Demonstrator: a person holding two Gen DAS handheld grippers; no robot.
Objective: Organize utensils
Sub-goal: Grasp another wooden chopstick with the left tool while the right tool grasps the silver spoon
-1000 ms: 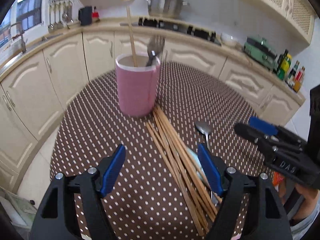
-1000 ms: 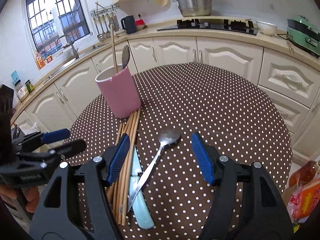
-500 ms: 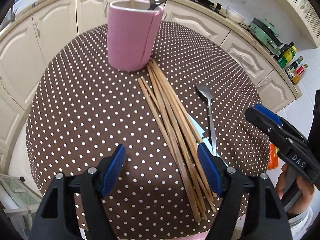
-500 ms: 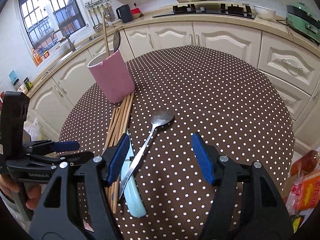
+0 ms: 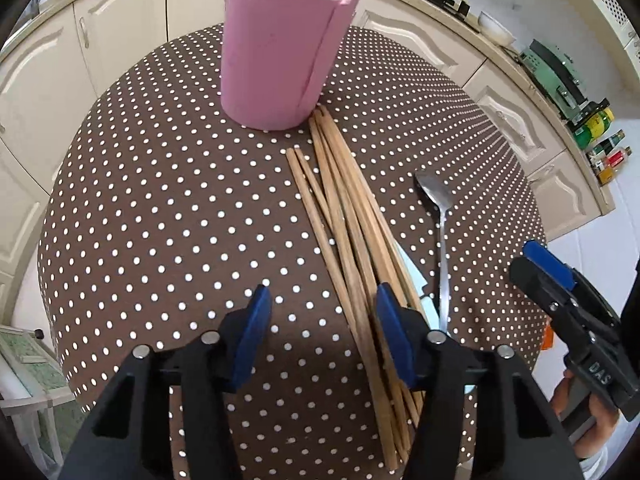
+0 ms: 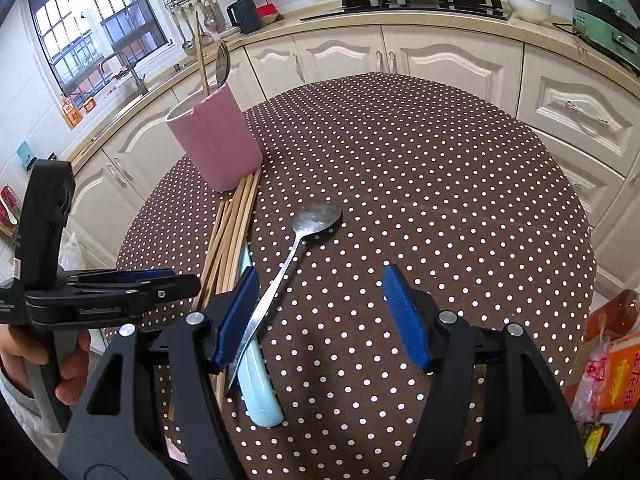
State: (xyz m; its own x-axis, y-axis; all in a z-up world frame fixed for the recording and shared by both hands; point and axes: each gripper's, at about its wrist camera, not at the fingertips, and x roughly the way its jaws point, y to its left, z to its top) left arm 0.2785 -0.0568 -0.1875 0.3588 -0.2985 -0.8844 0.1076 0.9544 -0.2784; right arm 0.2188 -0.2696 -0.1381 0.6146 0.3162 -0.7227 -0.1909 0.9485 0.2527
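Note:
A pink holder (image 5: 280, 52) (image 6: 216, 148) stands on the brown dotted table (image 5: 160, 220) with a wooden stick and a steel utensil in it. A bundle of wooden chopsticks (image 5: 352, 232) (image 6: 236, 216) lies in front of it, over a light blue handle (image 6: 260, 380). A steel spoon (image 5: 438, 220) (image 6: 316, 216) lies beside them. My left gripper (image 5: 322, 300) (image 6: 176, 280) hangs low over the near end of the chopsticks. Its jaws are closing, with the leftmost sticks just inside the right pad. My right gripper (image 6: 320, 280) (image 5: 528, 264) is open, the spoon's handle next to its left pad.
Cream cabinets and a counter curve round behind the table, with a hob (image 6: 420, 0), a green appliance (image 5: 556, 72) and bottles (image 5: 600, 148). Orange packets (image 6: 612, 360) lie past the table's right edge. A person's hand (image 6: 36, 360) holds the left gripper's handle.
My left gripper has sunk toward the table and tipped downward, so the chopsticks fill more of its view. Its jaws have narrowed. The right gripper has barely shifted.

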